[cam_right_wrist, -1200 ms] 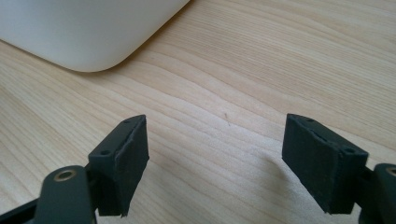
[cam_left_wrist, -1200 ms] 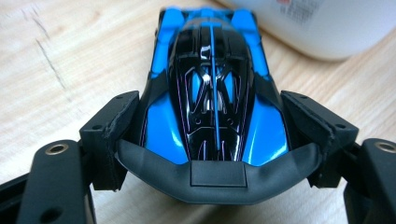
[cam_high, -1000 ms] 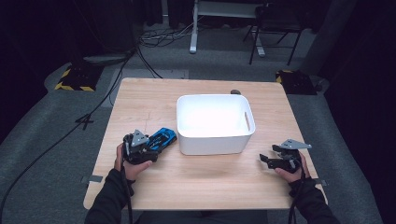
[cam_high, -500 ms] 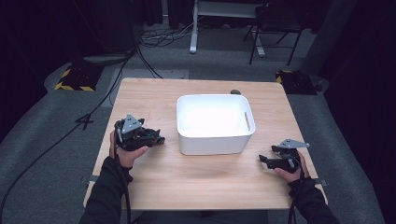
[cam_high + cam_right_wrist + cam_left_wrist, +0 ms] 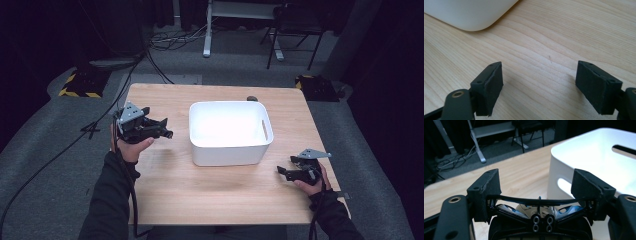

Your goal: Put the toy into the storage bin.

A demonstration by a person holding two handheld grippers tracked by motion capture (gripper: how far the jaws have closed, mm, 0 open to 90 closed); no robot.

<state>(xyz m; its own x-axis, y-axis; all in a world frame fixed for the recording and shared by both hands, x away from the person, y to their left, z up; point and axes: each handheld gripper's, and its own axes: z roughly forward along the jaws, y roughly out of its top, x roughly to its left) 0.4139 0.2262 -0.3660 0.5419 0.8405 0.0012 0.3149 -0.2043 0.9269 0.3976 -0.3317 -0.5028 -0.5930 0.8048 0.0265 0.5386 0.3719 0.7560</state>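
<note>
My left gripper (image 5: pixel 167 134) hangs above the table's left side, a little left of the white bin (image 5: pixel 200 150), with its tips towards the bin. In the left gripper view its jaws (image 5: pixel 535 183) are shut on a flat blue and white object (image 5: pixel 509 208), seen edge on as a thin dark line from pad to pad. The bin's slotted end wall (image 5: pixel 564 170) stands just ahead on the right. Low at the table's right front, my right gripper (image 5: pixel 281 172) stands open, and bare wood shows between its pads (image 5: pixel 539 82).
The wooden table (image 5: pixel 200 200) has free surface in front of the bin and on both sides. A small dark item (image 5: pixel 252 98) lies behind the bin at the far edge. The bin's rounded corner (image 5: pixel 469 12) is just ahead of the right gripper.
The left gripper has risen off the table and drifted left, and the blue object has gone up with it. The right gripper has stayed in place.
</note>
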